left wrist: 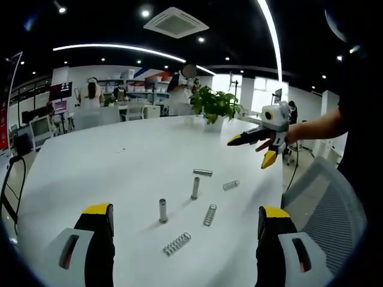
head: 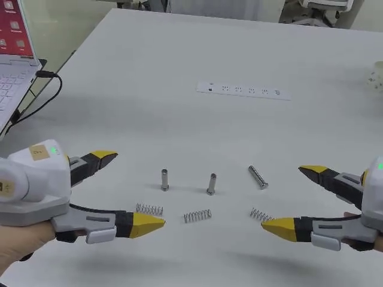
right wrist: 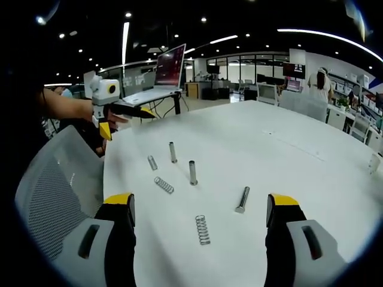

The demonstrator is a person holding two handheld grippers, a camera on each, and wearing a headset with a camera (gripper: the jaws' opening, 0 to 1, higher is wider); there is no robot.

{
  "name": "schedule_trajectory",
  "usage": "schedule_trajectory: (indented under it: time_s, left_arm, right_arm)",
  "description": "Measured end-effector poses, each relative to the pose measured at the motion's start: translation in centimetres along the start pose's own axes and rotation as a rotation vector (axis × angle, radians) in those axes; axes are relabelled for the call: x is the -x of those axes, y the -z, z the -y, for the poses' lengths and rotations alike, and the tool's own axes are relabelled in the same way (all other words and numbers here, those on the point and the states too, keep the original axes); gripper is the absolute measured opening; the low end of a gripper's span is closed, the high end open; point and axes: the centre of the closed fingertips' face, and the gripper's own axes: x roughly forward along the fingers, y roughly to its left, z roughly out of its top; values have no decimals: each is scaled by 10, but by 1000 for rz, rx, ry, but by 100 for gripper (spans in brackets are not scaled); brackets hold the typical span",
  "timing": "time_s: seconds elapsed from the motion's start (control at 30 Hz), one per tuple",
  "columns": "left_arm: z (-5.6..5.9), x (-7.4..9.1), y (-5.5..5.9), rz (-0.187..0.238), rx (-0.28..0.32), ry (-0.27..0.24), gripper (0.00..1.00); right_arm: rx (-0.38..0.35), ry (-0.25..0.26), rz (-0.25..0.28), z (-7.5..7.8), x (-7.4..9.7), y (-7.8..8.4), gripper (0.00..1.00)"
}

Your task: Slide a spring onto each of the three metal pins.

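Three metal pins lie on the white table (head: 197,54): a left pin (head: 164,179), a middle pin (head: 211,183) and a right pin (head: 258,177). In front of them lie three springs: left (head: 149,209), middle (head: 197,215) and right (head: 260,214). My left gripper (head: 133,188) hovers open at the left, just beside the left spring, holding nothing. My right gripper (head: 296,200) hovers open at the right, near the right spring, also holding nothing. The left gripper view has the nearest spring (left wrist: 177,243) and pin (left wrist: 163,210) between its jaws. The right gripper view has a spring (right wrist: 202,229) and a pin (right wrist: 242,200) ahead.
A white power strip (head: 243,91) lies across the middle of the table. An open laptop (head: 13,54) with a black cable (head: 45,95) sits at the left edge. A mesh chair (right wrist: 54,197) stands by the table's near side.
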Motion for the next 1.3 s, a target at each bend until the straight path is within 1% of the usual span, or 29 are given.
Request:
schedule_trajectory:
  time_s: [0.27, 0.37, 1.13, 1.3]
  left_arm:
    - [-1, 1, 2, 3, 8, -3, 98]
    - [0, 0, 3, -5, 6, -1, 98]
    - [3, -3, 2, -2, 7, 9, 98]
    - [2, -2, 3, -1, 10, 11, 98]
  right_arm:
    - [2, -2, 0, -1, 0, 0, 92]
    - [1, -4, -1, -2, 0, 1, 92]
    - [-3, -7, -3, -3, 0, 3, 91]
    - [-4, -10, -4, -4, 1, 4, 92]
